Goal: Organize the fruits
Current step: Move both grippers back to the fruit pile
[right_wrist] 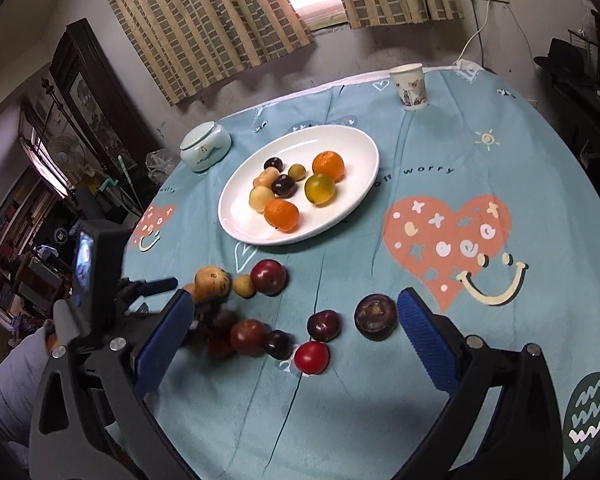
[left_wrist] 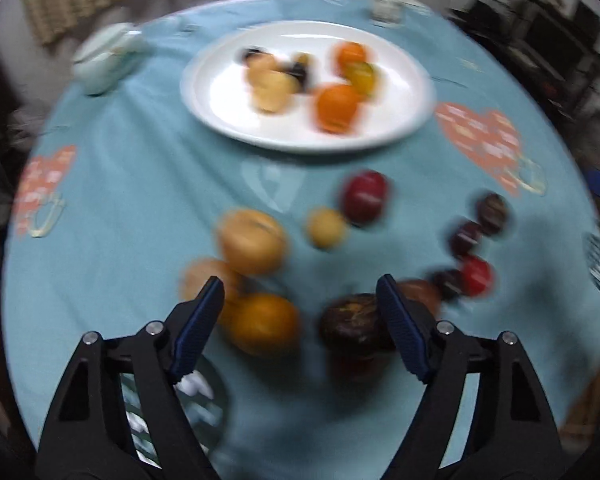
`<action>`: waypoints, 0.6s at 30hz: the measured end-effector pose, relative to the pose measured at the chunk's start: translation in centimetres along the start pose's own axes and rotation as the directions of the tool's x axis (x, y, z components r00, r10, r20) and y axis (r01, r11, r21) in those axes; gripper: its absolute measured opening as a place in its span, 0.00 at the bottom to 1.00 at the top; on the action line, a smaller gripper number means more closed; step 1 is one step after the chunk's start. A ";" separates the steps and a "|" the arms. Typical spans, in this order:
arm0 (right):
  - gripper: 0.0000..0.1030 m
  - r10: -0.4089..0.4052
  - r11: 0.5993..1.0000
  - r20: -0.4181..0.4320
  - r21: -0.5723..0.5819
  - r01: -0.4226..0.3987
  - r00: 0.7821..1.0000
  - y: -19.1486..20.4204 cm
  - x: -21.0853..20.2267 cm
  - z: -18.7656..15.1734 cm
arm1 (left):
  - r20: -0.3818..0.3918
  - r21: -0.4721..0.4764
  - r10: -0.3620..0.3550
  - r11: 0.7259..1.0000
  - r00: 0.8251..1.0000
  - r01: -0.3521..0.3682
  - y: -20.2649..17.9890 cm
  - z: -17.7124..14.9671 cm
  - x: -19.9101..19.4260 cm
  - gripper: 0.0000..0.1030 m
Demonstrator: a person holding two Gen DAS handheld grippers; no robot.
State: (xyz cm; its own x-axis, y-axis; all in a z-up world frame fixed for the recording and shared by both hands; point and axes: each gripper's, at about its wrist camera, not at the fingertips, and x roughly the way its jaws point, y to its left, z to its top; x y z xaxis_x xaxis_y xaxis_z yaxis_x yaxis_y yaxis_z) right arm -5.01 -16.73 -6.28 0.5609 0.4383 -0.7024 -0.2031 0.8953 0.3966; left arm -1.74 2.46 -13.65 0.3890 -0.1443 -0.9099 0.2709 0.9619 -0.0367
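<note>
Scene: A round table under a blue tablecloth [right_wrist: 440,152], a white plate [right_wrist: 352,200] at its middle already holding oranges and small fruits, more fruit loose on the cloth nearer me.

Step in hand: I judge I am partway through moving loose fruit to the plate, with the left gripper [left_wrist: 300,300] over the near cluster, choosing a piece.

Left tongs: Apart and clamped on nothing; an orange [left_wrist: 266,322] and a dark purple fruit [left_wrist: 354,326] lie in the gap between the fingers, neither touched as far as the blur lets me tell.

Right tongs: The right gripper [right_wrist: 296,320] stands wide apart and empty above a red fruit [right_wrist: 311,357] and a dark plum [right_wrist: 323,325]; a dark round fruit [right_wrist: 376,316] sits just beside its right finger.

Next move: I must centre one fruit between the left pads before closing, as neighbours lie close and could roll.

Bystanders: A lidded jar [right_wrist: 205,148] and paper cup [right_wrist: 410,86] stand well beyond the plate.
</note>
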 end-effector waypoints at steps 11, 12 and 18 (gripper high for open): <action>0.99 -0.059 0.983 -0.104 -0.181 0.040 0.993 1.5 1.7 -4.2 | 0.025 -0.326 0.002 0.945 1.000 0.006 7.8 -5.1 -4.2 0.77; 0.99 -0.065 0.976 -0.112 -0.214 0.040 0.992 1.9 1.9 -5.0 | 0.021 -0.345 0.000 0.939 1.000 0.008 8.3 -5.4 -4.2 0.77; 0.79 -0.067 0.948 -0.237 -0.319 -0.013 0.969 3.7 4.0 -8.6 | 0.000 -0.316 -0.025 0.948 1.000 0.024 7.0 -7.0 -4.2 0.78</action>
State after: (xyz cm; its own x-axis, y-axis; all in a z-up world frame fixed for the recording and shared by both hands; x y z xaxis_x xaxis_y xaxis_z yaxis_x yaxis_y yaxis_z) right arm -10.40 -10.97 -12.69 0.3670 0.3839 -0.8473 -0.4553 0.8685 0.1963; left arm -7.67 11.45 -12.99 0.3818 -0.1682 -0.9088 -0.0122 0.9823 -0.1869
